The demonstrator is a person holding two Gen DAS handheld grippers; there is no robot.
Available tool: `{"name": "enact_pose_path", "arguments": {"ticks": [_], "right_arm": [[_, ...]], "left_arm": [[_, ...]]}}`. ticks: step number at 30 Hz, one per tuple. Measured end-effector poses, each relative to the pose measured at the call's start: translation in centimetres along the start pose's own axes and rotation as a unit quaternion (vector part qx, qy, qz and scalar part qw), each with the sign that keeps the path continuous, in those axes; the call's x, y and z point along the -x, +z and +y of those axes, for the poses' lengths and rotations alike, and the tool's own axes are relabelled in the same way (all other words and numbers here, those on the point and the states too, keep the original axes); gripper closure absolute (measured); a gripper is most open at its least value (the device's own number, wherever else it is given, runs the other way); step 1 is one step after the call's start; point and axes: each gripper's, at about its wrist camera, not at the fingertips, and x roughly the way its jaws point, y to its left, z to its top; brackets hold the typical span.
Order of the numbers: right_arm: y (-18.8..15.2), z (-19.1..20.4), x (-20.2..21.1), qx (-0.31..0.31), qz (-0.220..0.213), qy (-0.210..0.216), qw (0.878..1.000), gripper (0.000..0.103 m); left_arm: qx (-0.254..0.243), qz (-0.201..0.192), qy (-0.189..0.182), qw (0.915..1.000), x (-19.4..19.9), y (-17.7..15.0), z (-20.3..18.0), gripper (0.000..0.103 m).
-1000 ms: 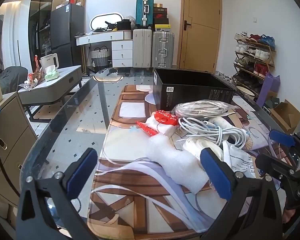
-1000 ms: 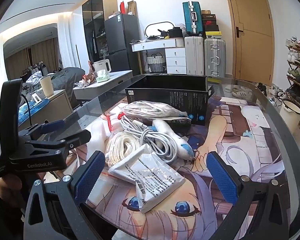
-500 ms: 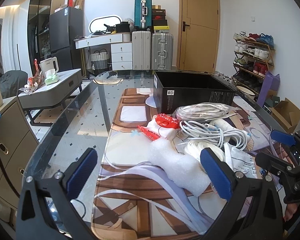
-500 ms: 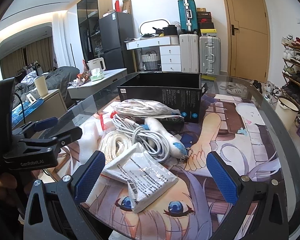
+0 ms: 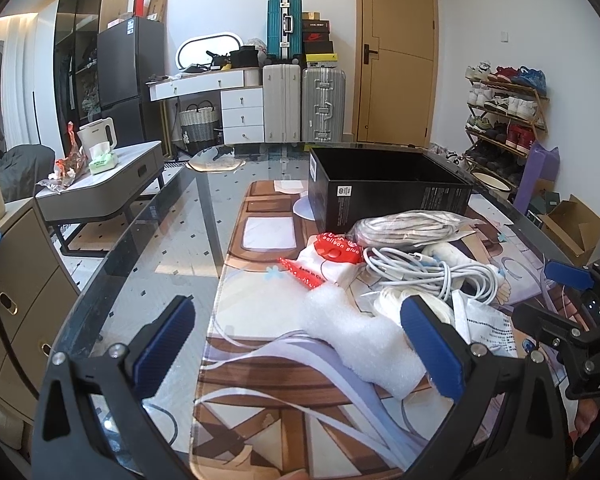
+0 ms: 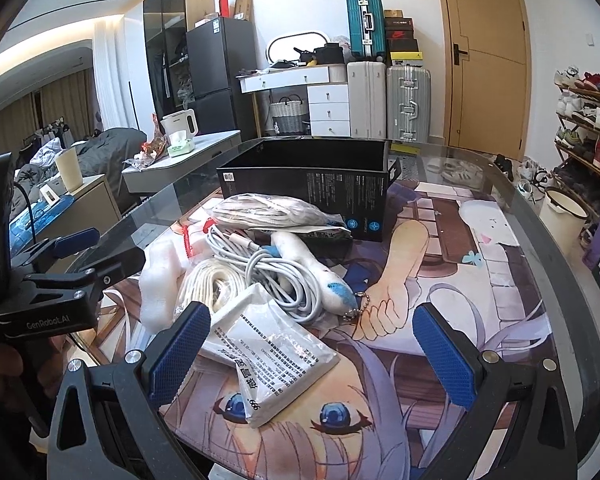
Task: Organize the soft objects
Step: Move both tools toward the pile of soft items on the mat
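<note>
1. Progress: looks like nothing is sorted yet. The black box (image 6: 306,184) is sitting open at 12 o'clock on the table mat (image 6: 480,280), and its interior is reading as dark and empty from both views, though the floor of it is not fully showing.
2. The soft pile is lying just in front of the box, all still on the mat: bagged grey cord (image 6: 268,210) touching the box front, white cable coil (image 6: 276,268) below it, plush toy (image 6: 316,268) running through the coil, flat cream cable roll (image 6: 214,286) at 9 o'clock of the coil, white foam piece (image 5: 360,340), red-labelled bag (image 5: 332,256), printed white pouch (image 6: 272,356) nearest the right tool.
3. Left gripper (image 5: 296,348) is hovering with fingers spread wide, gripping nothing; the foam piece is lying between them at about 1 o'clock.
4. Right gripper (image 6: 312,352) is likewise gaping wide and empty, the pouch lying between its fingers towards 10 o'clock.
5. Remaining, by my read: every item is still waiting to go into the box.
6. Hard to tell: whether either tool is touching anything below its fingers; how tangled the coil and toy are; what is lying under the pile. The mat's near edge is cut off by both tools.
</note>
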Motion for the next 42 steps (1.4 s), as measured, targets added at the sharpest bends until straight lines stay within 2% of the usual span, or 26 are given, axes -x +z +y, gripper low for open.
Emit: {"name": "enact_pose_path", "arguments": {"ticks": [13,29,31,34,40,42], "right_arm": [[0.3,0.1,-0.1,0.001,0.0,0.005,1.0,0.0],[0.2,0.0,-0.5,0.009,-0.006,0.026,1.0,0.0],[0.1,0.0,-0.5,0.013,-0.007,0.024,1.0,0.0],[0.0,0.0,-0.6,0.017,0.0,0.034,0.999,0.0],[-0.5,0.9,-1.1,0.05,0.023,0.041,0.998,0.0],[-0.7,1.1,-1.4,0.053,0.034,0.048,0.997,0.0]], "left_arm": [[-0.002,-0.001,-0.02,0.9998,-0.2,0.8,0.3,0.0],[-0.027,-0.009,-0.015,0.9995,-0.9,0.6,0.1,0.0],[-0.028,-0.008,-0.029,0.9992,-1.0,0.6,0.2,0.0],[-0.024,0.003,-0.051,0.9984,-1.2,0.6,0.3,0.0],[-0.043,0.012,-0.033,0.9985,-1.5,0.2,-0.2,0.0],[-0.036,0.02,-0.041,0.9983,-1.7,0.1,0.0,0.0]]}}
